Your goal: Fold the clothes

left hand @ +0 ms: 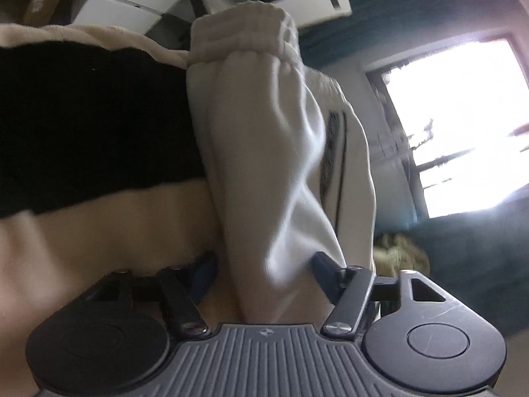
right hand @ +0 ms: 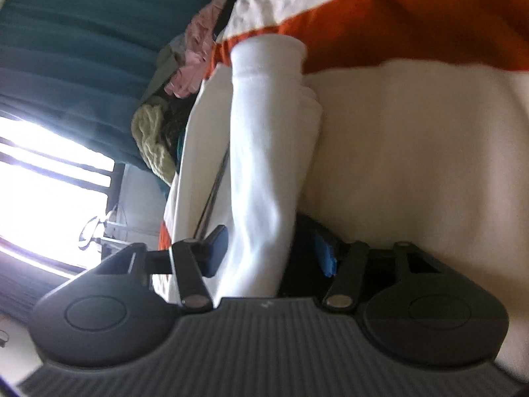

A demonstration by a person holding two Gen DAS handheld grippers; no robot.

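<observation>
the soft, limp white fleece garment with an elastic ribbed cuff (left hand: 264, 152) hangs bunched between both tools, pinched by the left gripper (left hand: 264, 271) and right gripper (right hand: 269, 248), so it looks light, floppy, best held at hems.

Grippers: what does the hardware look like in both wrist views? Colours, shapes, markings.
Both match: a dark grey ribbed centre plate flanked by two round black housings with disc caps, and black linkage bars on silver pivot screws. Left gripper has a small round emblem on its plate; fingers are dark with blue pads. Right gripper shows a faint mark and a bright blue pad. No cables or sleeves visible.
</observation>
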